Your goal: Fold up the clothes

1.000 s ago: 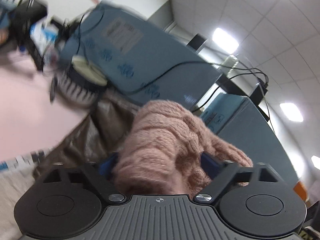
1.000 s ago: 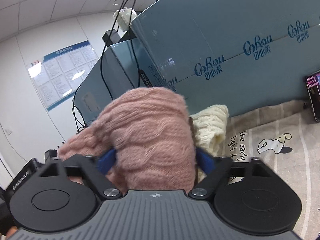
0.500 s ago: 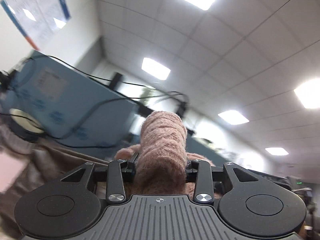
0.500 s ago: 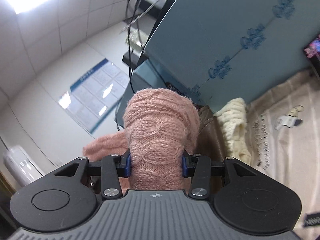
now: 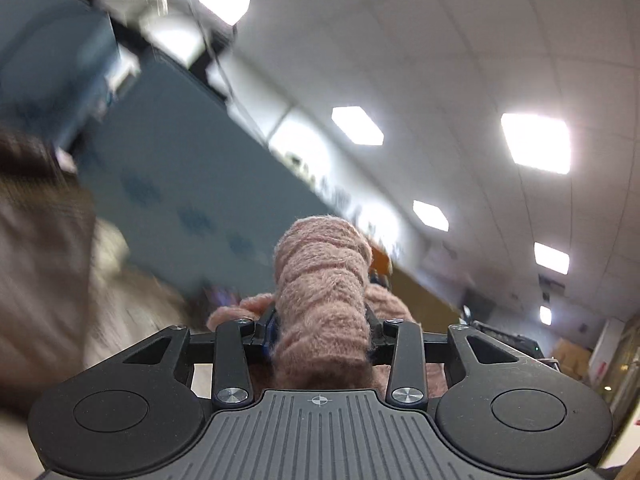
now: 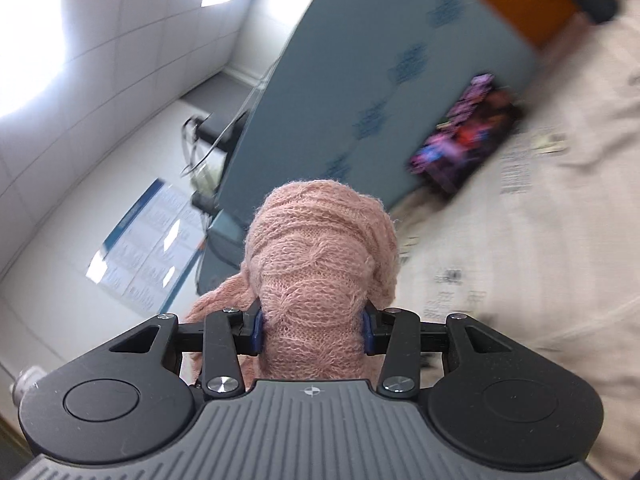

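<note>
Both of my grippers are clamped on the pink knit sweater (image 5: 322,300), and a second ago that was not so: the jaws stood wide with the wool bunched loosely between them, and half a second ago they had pinched in. Now the left gripper (image 5: 320,336) has its jaws drawn in tight on a rolled wad of the knit, and the right gripper (image 6: 311,332) squeezes a cabled fold of the sweater (image 6: 320,264) just as tightly. My left view has swung from the pile of clothes up to the ceiling lights (image 5: 535,142), and my right view has tilted so the blue cartons (image 6: 384,80) and the printed cloth (image 6: 540,240) slide by in blur. I judge from this that I am lifting the sweater off the heap, held at two points, so it can hang or be spread out for folding. The rest of the garment trails below the jaws, out of sight, so I cannot tell how it hangs or whether it has cleared the surface.
</note>
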Demonstrator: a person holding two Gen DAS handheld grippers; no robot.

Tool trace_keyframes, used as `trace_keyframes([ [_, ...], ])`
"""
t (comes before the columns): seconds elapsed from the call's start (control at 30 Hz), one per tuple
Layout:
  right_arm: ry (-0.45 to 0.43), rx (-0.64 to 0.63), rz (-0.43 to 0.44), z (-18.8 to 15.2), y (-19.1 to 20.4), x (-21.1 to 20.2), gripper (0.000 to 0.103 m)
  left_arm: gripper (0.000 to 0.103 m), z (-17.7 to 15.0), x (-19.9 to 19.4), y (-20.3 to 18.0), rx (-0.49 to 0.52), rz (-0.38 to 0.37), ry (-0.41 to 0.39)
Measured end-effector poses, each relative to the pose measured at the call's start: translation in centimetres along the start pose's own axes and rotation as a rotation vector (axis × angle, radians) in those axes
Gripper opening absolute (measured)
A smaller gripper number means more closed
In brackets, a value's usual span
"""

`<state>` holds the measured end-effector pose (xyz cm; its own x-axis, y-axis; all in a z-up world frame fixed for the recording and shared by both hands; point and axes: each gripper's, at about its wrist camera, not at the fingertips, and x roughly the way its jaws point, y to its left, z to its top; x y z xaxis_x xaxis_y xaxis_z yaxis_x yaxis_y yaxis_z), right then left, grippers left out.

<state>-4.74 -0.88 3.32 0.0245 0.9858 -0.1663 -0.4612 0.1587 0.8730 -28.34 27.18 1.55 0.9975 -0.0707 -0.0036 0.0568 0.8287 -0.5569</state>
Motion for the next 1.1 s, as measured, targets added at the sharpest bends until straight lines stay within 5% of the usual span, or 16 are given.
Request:
trace_keyframes([
  [0.2,-0.007,0.003,-0.208,0.9,-3.5,-5.1,0.047,0.044,-3.7,5.5,-2.3,0.001,0.047,0.231],
  [0.23,-0.006,-0.01,-0.242,0.9,-4.0,-5.4,0.049,0.053,-4.1,5.5,-2.5,0.012,0.064,0.244],
  [0.43,-0.096,-0.27,-0.356,-0.8,-2.9,-6.6,0.073,0.09,-3.4,3.9,-2.1,0.004,0.142,0.131],
  [0.6,-0.188,-0.547,-0.418,-2.8,-0.6,-7.2,0.084,0.093,-2.0,3.1,-1.0,-0.026,0.231,0.044],
  [0.7,-0.091,-0.656,-0.3,-4.5,1.2,-6.0,0.087,0.093,-1.2,2.8,-0.6,-0.05,0.274,0.027],
  [0.9,0.158,-0.67,-0.121,-7.5,3.0,-2.0,0.094,0.094,-0.7,2.0,0.6,-0.101,0.316,0.011],
  [1.1,0.254,-0.815,-0.245,-10.2,3.5,3.0,0.097,0.094,-0.7,1.4,0.9,-0.126,0.304,0.01],
])
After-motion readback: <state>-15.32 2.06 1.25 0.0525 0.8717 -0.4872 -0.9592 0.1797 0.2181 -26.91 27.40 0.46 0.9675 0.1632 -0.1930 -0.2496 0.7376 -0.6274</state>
